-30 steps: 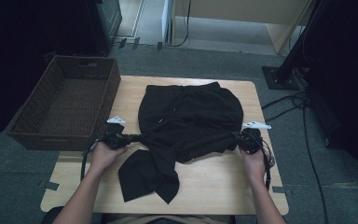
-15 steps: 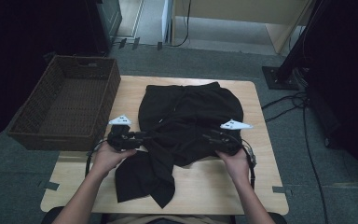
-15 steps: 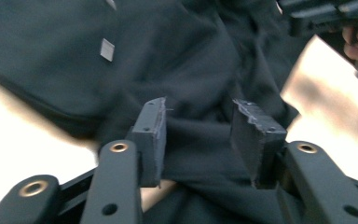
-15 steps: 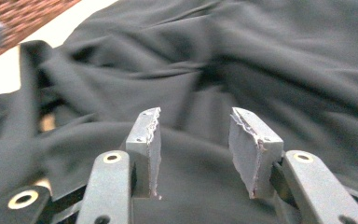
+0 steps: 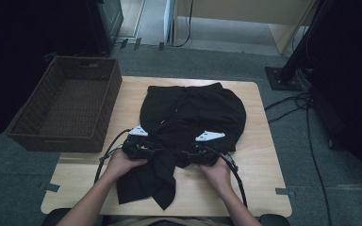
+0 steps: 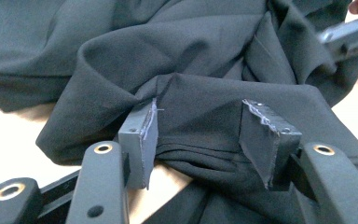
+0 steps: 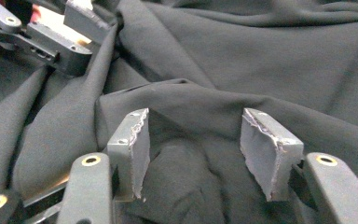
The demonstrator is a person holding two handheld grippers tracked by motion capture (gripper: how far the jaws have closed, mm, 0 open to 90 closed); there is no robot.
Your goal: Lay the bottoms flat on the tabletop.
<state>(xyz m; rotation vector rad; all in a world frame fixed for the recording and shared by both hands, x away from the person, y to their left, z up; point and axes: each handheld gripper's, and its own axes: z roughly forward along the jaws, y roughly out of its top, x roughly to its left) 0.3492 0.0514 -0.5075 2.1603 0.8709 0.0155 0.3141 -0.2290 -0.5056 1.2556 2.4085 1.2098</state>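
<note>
Hands sat close together near the table's front edge, the left gripper and right gripper having just been opening, jaws now spread with folds of black shorts lying loose between the pads, seemingly let go after a fold toward the middle. Rumpled and dark, the shorts lay mid-table, one leg trailing forward. Farther left stood a wicker basket, probably their destination.

**Matt cloth, rough pads**

The garment between the left gripper's jaws is matt black woven cloth, smooth and softly creased. The grey pads look rubbery with ragged edges. Table: pale smooth wood. Basket: dark wicker.
</note>
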